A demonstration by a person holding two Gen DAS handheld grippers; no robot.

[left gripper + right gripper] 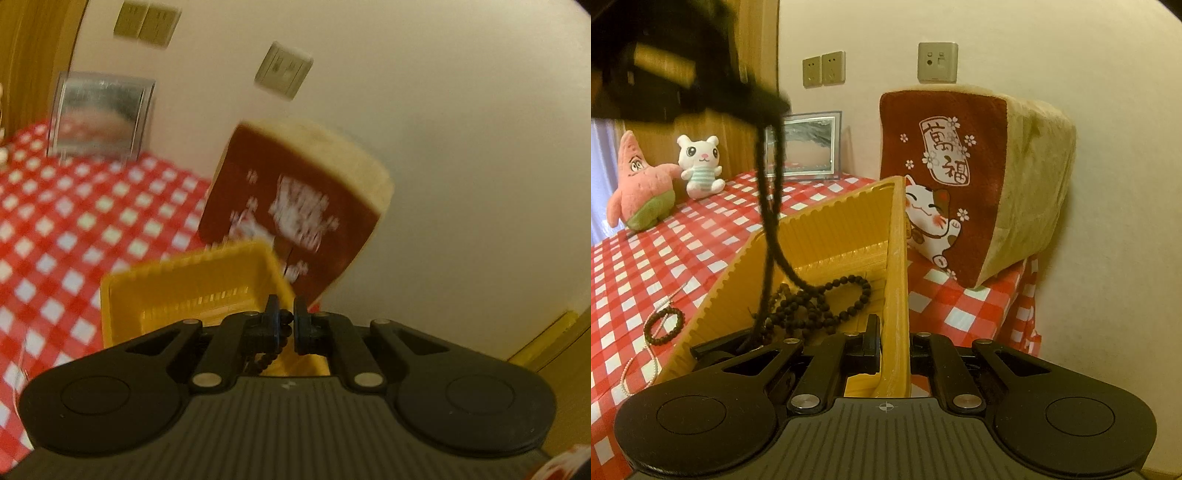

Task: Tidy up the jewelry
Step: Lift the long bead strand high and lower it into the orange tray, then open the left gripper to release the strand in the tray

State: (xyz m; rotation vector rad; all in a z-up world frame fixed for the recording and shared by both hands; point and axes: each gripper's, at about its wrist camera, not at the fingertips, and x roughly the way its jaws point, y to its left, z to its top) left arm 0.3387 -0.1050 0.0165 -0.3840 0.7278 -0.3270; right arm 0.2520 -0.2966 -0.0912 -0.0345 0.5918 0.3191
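Room: cream wall (1108, 184) behind the table, three wall plates on it, wood panelling at the left.
Surface: table under a red-and-white checked cloth (646, 258).
Cushion: one toast-shaped cushion (1027, 166) with a lucky-cat print, standing against the wall just behind the basket.
Basket: one yellow ribbed basket (842, 229), its long axis running away from me toward the wall.
Picture frame: one clear frame (809, 144) upright at the back of the table.
Soft toys: two, a pink starfish (639, 184) and a white bear (700, 166), side by side at the far left.
Right gripper (890, 343): my jaws are pressed onto the basket's near right wall, one finger inside, one outside.
Left gripper (286, 325): pinching a strand of dark beads (284, 326) above the basket.
Long bead necklace (827, 302): hangs down from my left gripper, its lower end coiled on the basket floor.
Loose pieces: one dark bead bracelet (665, 326) and one thin pale chain (653, 354) on the cloth, left of the basket.
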